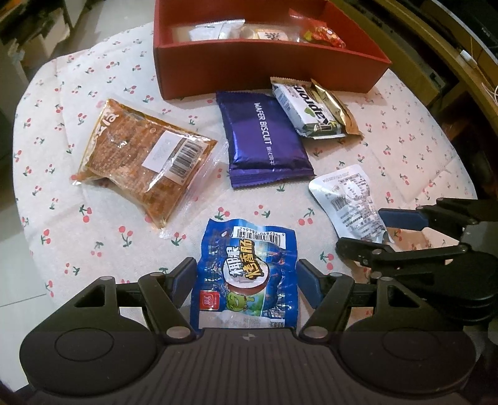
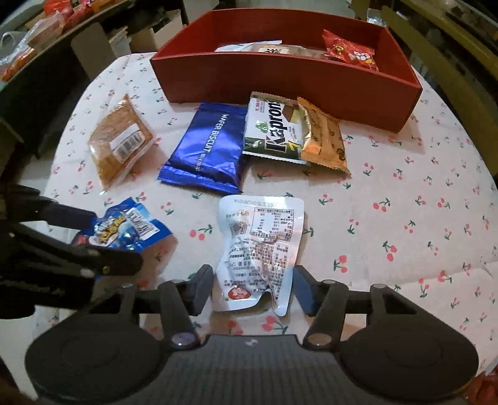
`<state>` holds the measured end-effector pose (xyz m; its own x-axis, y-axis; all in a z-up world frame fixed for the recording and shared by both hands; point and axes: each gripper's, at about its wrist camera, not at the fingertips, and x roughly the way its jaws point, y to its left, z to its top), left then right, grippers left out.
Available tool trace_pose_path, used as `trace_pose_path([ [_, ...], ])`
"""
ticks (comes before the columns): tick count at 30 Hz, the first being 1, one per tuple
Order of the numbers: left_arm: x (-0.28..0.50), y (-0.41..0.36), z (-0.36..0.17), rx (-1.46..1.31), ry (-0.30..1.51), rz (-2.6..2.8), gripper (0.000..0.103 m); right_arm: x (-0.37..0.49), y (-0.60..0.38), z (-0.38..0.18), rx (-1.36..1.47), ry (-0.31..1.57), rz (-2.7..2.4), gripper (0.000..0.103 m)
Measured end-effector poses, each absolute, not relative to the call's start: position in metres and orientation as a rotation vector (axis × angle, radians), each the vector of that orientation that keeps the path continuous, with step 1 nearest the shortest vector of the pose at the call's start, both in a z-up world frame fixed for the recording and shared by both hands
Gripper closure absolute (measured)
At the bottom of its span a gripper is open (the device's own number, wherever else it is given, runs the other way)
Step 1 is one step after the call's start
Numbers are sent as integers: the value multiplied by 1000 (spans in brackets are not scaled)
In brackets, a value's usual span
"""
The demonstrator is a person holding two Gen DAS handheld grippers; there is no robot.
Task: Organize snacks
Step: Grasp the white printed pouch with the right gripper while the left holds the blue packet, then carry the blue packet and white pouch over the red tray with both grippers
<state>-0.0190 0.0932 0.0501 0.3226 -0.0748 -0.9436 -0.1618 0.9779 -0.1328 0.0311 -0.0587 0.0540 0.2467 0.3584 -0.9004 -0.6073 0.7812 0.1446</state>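
My left gripper (image 1: 246, 283) is open, its fingers on either side of a blue sausage packet (image 1: 246, 274) lying on the cherry-print tablecloth. My right gripper (image 2: 249, 289) is open around a white-silver snack pouch (image 2: 258, 246). The pouch also shows in the left wrist view (image 1: 348, 202), the blue packet in the right wrist view (image 2: 124, 229). A red box (image 2: 280, 81) at the far side holds several snacks. In front of it lie a purple wafer biscuit pack (image 1: 264, 137), a white-green wafer pack (image 1: 306, 109), a gold packet (image 2: 323, 140) and a clear pack of brown cakes (image 1: 140, 159).
The table's round edge (image 1: 31, 218) drops off at the left. Dark shelves with more snack packs (image 2: 46, 25) stand at the far left. A wooden chair frame (image 1: 435, 46) is at the far right. The right gripper shows at the right of the left wrist view (image 1: 404, 230).
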Motion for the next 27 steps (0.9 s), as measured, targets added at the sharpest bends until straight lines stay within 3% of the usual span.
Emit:
trace_pose_path([
  [13,-9,86,67,-198,1172,51,28,39,-74,87,-131,1056,656,41],
  [22,4,75,49,-137,1231,48,29,47,-81,85,-109,1072,645,41],
  [27,12,78,34,-142,1269,86,21,49,-86,84,-91,1083,642,41],
])
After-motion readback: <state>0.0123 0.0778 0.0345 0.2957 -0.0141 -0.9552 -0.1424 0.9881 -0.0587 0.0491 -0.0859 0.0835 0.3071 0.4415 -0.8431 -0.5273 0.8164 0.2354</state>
